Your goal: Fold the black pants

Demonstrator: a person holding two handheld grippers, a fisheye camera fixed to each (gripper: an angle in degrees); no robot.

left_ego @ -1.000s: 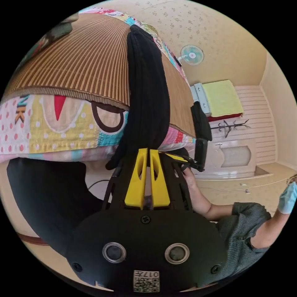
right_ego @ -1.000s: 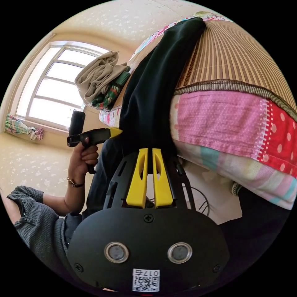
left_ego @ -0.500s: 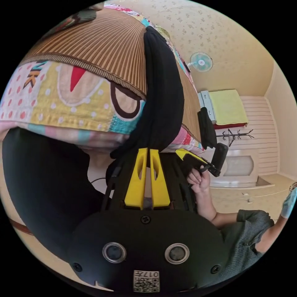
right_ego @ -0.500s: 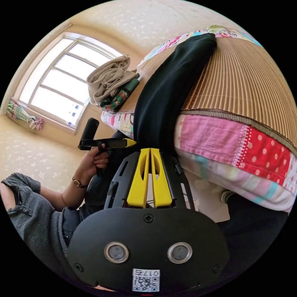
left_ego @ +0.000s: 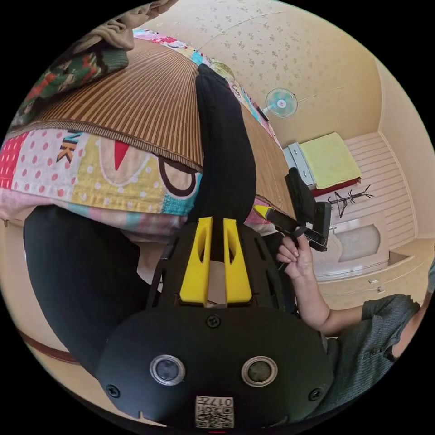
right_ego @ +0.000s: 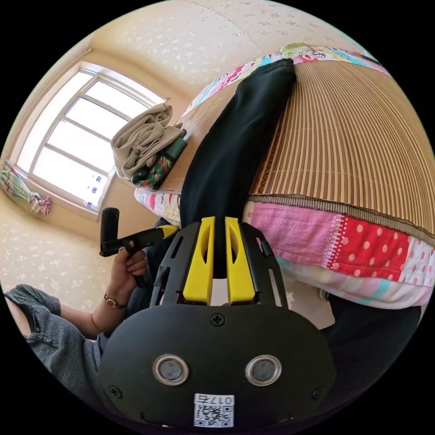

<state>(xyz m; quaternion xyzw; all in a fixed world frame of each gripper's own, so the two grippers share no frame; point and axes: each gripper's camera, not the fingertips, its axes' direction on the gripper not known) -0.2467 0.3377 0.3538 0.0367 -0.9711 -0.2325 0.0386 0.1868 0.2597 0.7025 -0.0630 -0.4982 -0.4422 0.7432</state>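
The black pants [left_ego: 222,145] lie as a long narrow strip across the brown striped mat [left_ego: 136,104], and one end hangs over the bed's near edge. That end drops between the yellow jaws of my left gripper [left_ego: 218,220], which stand slightly apart and look open. In the right gripper view the same pants [right_ego: 235,145] hang down between the jaws of my right gripper [right_ego: 220,219], also a little apart. Each view also catches the other gripper in a hand: the right gripper [left_ego: 290,224] and the left gripper [right_ego: 136,238], both beside the hanging end.
Under the mat [right_ego: 353,136] is a patchwork quilt [left_ego: 90,172] draping over the bed edge. A pile of beige and green clothes [right_ego: 145,145] sits on the mat near the window [right_ego: 77,136]. A wall fan [left_ego: 281,102] and a cabinet stand beyond. The person's dark-clad leg [left_ego: 81,272] is close below.
Both pairs of jaws have widened from almost shut to slightly apart. The pants' end now reaches deeper between them. Both cameras have shifted a little along the bed edge.
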